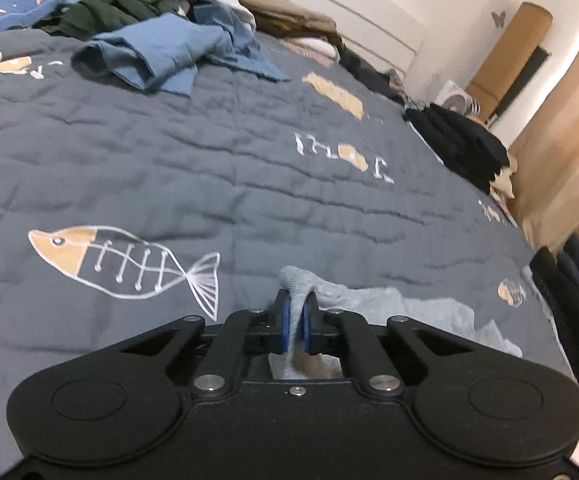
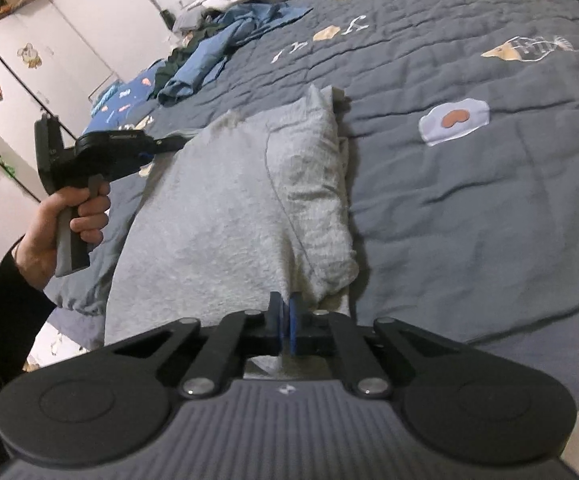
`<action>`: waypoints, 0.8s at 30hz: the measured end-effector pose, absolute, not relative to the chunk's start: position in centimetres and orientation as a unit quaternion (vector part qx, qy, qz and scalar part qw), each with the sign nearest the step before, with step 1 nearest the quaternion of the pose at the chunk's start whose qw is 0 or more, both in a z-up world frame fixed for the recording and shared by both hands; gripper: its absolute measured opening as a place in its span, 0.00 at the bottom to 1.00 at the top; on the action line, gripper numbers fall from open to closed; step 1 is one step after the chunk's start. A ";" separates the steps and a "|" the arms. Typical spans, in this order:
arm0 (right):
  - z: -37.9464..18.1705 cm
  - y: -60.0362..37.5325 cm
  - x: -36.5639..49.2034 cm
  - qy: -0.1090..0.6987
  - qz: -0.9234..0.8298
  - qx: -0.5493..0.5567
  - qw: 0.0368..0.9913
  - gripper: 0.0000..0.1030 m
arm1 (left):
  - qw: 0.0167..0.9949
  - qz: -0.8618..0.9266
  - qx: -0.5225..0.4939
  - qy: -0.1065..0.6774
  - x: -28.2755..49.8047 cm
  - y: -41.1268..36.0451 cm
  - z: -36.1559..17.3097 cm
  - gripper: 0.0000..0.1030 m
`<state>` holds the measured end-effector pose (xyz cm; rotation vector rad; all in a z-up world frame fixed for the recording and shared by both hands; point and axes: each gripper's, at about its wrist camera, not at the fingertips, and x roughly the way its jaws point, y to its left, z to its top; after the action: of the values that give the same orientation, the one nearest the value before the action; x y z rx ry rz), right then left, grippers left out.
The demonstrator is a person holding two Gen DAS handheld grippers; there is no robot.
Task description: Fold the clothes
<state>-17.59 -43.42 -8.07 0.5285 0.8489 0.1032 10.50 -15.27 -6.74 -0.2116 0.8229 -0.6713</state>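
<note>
A light grey garment (image 2: pixel 225 216) lies on the dark grey fish-print quilt (image 2: pixel 469 184), with one side folded over as a thick strip (image 2: pixel 313 160). My right gripper (image 2: pixel 287 320) is at its near edge, blue pads pressed together on the cloth there. My left gripper (image 1: pixel 297 316) is shut on a bunched corner of the same grey garment (image 1: pixel 369 300), cloth standing up between its blue pads. In the right wrist view the left gripper (image 2: pixel 169 142) is held by a hand (image 2: pixel 61 224) at the garment's far left corner.
A heap of blue clothes (image 1: pixel 161 52) and a dark green piece (image 1: pixel 109 8) lie at the quilt's far side, tan folded cloth (image 1: pixel 289 12) behind them. A stack of black clothes (image 1: pixel 461 144) sits at the right edge. White wardrobe doors (image 2: pixel 29 60) stand beyond the bed.
</note>
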 end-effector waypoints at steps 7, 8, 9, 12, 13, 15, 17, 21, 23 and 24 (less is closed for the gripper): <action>-7.6 -43.6 -18.4 0.415 0.072 0.245 0.873 0.06 | 0.868 -0.290 -0.080 0.395 10.5 -16.2 -7.5 0.24; -7.5 -43.8 -18.6 0.413 0.071 0.250 0.873 0.07 | 0.871 -0.284 -0.078 0.394 10.5 -16.0 -7.4 0.29; -7.4 -43.9 -18.8 0.411 0.071 0.254 0.873 0.07 | 0.874 -0.277 -0.077 0.392 10.4 -15.8 -7.3 0.39; -7.0 -44.2 -19.6 0.397 0.071 0.262 0.877 0.12 | 0.880 -0.283 -0.077 0.373 9.3 -14.5 -5.6 0.43; -7.0 -44.1 -19.8 0.395 0.070 0.264 0.877 0.17 | 0.880 -0.290 -0.079 0.368 8.8 -14.1 -4.9 0.43; -7.0 -43.8 -20.1 0.392 0.068 0.267 0.878 0.24 | 0.883 -0.305 -0.056 0.352 6.9 -13.9 -3.5 0.43; -7.0 -43.3 -20.1 0.393 0.067 0.261 0.879 0.33 | 0.884 -0.322 -0.023 0.338 4.2 -14.3 -2.1 0.43; -7.1 -42.5 -20.6 0.392 0.058 0.248 0.884 0.38 | 0.881 -0.355 0.039 0.312 -1.2 -15.2 -0.4 0.50; -7.3 -42.2 -20.9 0.392 0.050 0.244 0.886 0.39 | 0.877 -0.368 0.070 0.301 -4.2 -15.3 -0.3 0.50; -7.4 -42.1 -21.0 0.393 0.045 0.243 0.886 0.39 | 0.875 -0.373 0.083 0.298 -5.6 -15.2 -0.5 0.50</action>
<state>-20.96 -42.11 -7.40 0.5045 0.8177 0.0931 -5.61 -15.18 -0.47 0.1741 0.6226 -0.7784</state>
